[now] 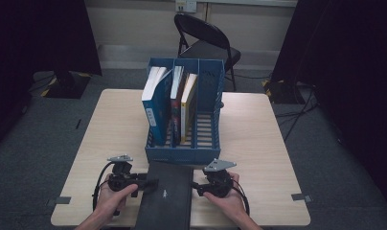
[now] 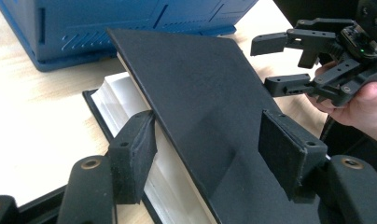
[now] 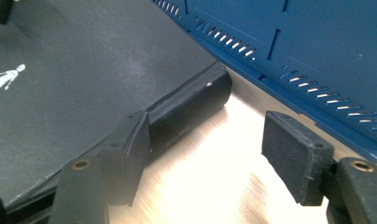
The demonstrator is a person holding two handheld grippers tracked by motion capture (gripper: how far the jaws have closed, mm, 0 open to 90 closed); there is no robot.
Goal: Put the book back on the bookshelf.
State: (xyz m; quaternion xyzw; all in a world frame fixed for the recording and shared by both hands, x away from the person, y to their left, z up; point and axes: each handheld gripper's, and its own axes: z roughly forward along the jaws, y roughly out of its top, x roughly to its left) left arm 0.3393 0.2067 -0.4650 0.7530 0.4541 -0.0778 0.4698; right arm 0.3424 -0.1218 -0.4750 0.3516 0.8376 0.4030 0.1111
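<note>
Black book (image 1: pixel 165 194): lying flat at the near edge of the table, just in front of the blue rack, its long side running away from the person.
Cover (image 2: pixel 200 107): matte black, lifting at an angle on the left side, exposing white page edges (image 2: pixel 126 105) beneath.
Spine (image 3: pixel 189 109): rounded, black, sitting on the right side and resting on the tabletop.
Marking (image 3: pixel 7 77): a small white figure showing on the cover.
</note>
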